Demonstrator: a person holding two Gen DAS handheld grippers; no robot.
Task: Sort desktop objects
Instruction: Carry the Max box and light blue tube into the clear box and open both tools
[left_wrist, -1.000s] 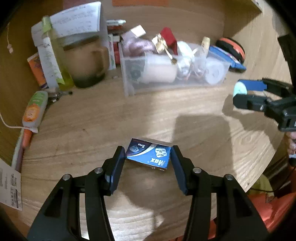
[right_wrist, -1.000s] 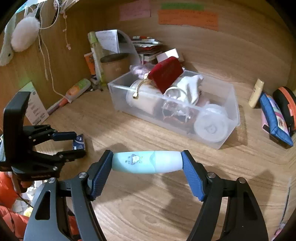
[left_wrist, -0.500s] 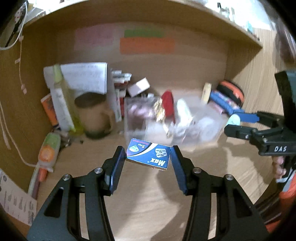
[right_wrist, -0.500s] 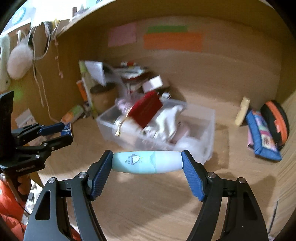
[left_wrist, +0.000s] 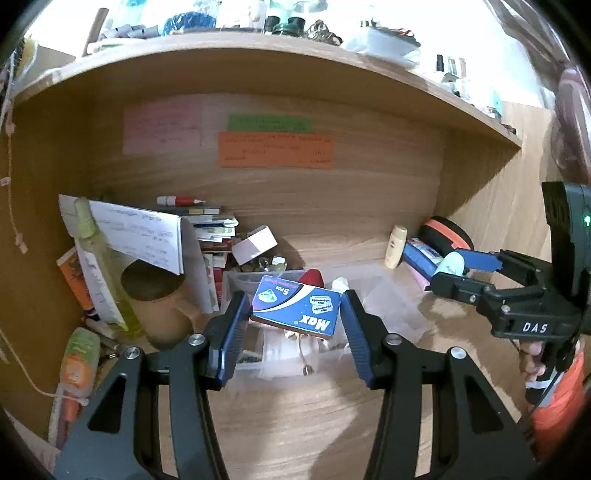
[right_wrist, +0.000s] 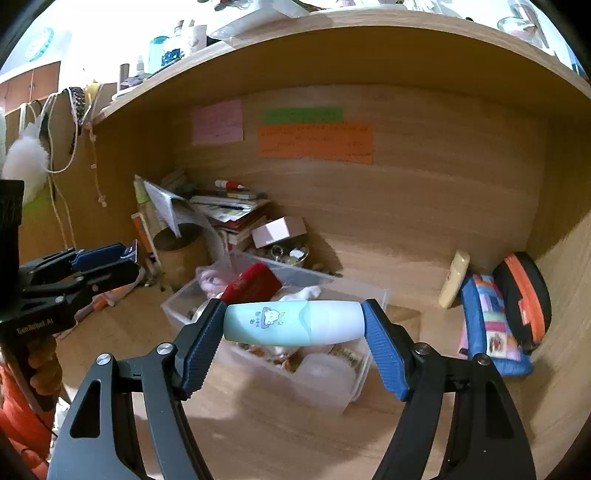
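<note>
Razor-blade box (left_wrist: 295, 311) clamped in left gripper (left_wrist: 293, 317), pale-blue tube (right_wrist: 293, 323) clamped in right gripper (right_wrist: 294, 332), both hovering above clear bin (right_wrist: 343, 384), neither dropped yet; surface clutter remaining

One blue box (left_wrist: 296, 311), one mint tube (right_wrist: 293, 323), one clear bin (right_wrist: 332, 384), three wall notes (right_wrist: 314, 143).

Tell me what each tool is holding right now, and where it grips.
Left tool clamps the blue blade box by its short ends; right tool clamps the pale teal tube by its two ends.
</note>
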